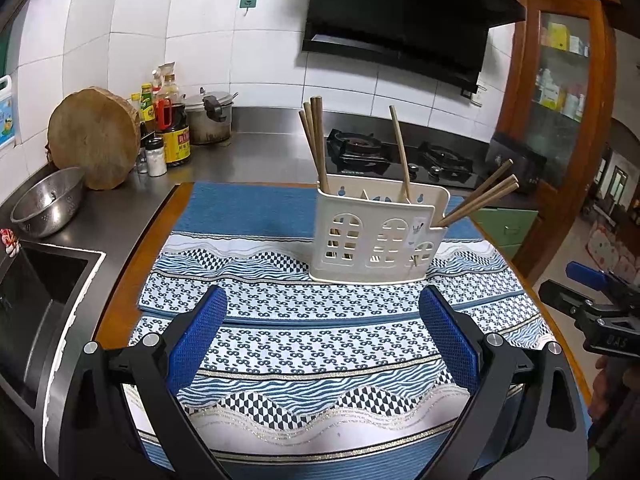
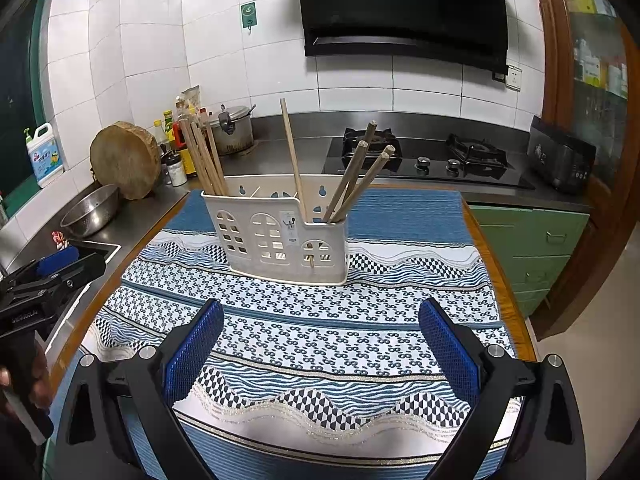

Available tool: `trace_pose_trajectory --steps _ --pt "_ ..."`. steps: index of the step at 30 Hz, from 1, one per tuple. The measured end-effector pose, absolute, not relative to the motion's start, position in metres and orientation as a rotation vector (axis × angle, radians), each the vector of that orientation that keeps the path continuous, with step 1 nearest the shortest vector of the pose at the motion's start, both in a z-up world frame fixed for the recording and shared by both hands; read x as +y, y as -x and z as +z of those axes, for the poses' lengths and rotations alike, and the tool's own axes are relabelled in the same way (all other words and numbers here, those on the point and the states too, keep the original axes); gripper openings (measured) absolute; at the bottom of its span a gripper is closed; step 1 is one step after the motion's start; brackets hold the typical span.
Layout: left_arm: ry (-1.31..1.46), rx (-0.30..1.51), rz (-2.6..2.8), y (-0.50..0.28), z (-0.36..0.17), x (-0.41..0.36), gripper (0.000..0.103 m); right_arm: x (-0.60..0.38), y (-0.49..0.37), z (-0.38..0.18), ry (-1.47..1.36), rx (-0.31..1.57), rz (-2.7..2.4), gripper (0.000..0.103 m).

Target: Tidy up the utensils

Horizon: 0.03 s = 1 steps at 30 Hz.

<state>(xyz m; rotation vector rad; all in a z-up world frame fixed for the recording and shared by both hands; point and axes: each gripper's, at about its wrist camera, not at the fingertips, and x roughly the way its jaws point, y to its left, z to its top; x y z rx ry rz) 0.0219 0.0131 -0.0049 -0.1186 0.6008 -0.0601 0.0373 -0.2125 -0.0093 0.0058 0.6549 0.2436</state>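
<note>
We find the white utensil holder (image 1: 374, 236) standing upright on the patterned cloth (image 1: 320, 344) that covers the desk (image 1: 120, 280), ahead of both claws and apart from each. All wooden chopsticks sit in it: a bunch of 3 or 4 at its left end (image 1: 312, 136), 1 single stick (image 1: 400, 152) in a middle compartment, close to upright with its top tipped left, and a group at the right end (image 1: 480, 196) splayed outward to the right; that group shows 3 sticks from the left wrist view and 4 from the right. The left claw (image 1: 323, 316) is released, its blue pads spread wide with nothing between them. The right claw (image 2: 321, 328) is likewise released and empty. From the left claw the holder lies ahead and slightly right; from the right claw it lies ahead and slightly left (image 2: 280, 232), so it stands between the 2, neither clearly nearer. We judge that the right-end group, leaning toward the right claw's side (image 2: 356, 176), falls to that claw, and that its tilted long axis calls for a grip across the shafts near their upper ends. No loose utensil is visible on the cloth.
</note>
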Motion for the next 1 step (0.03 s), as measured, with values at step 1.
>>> trace_pose_trajectory --steps 1 --pt "0.120 0.601 -0.060 -0.0221 -0.0048 0.0134 0.096 -0.2124 -0.0375 -0.0092 -0.006 0.655 0.244 0.095"
